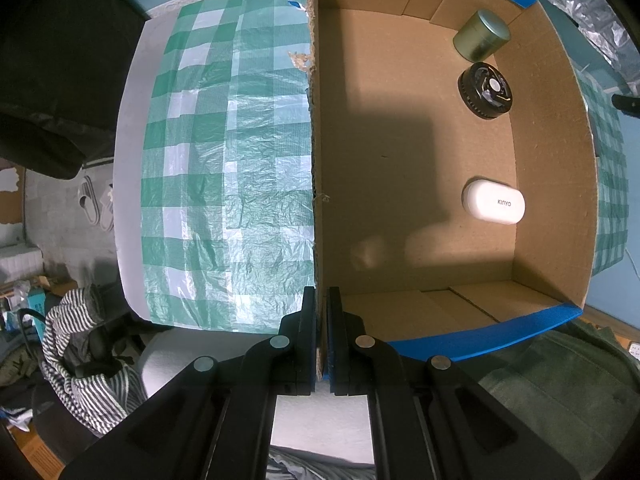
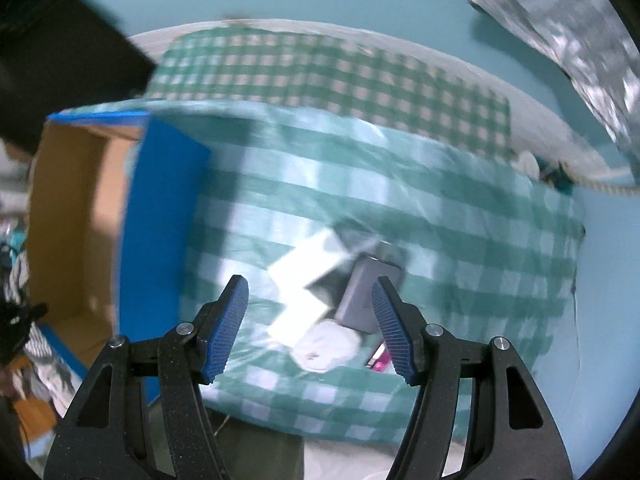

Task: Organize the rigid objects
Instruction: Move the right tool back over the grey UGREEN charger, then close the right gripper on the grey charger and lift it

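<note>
We had the left gripper (image 1: pixel 323 300) pinched on the cardboard box (image 1: pixel 400 160) wall, one finger either side of the edge, probably to stop the box sliding while the other hand loads it. Three items were already inside, lined along the far wall: one green tin (image 1: pixel 482 35), one black round part (image 1: pixel 485 90), one white KINYO case (image 1: pixel 493 201). Likely kept to one side so the rest of the floor stayed free.

Right gripper (image 2: pixel 310 324) was spread wide and empty, above the pile on the checked cloth (image 2: pixel 440 220), so we judged it was lining up the next pick. That view was motion-blurred; we counted roughly four items left: one white flat box (image 2: pixel 308 276), one grey block (image 2: pixel 362 296), one white round thing (image 2: pixel 326 346), one pink-edged piece (image 2: pixel 378 359). What each was, we couldn't tell
</note>
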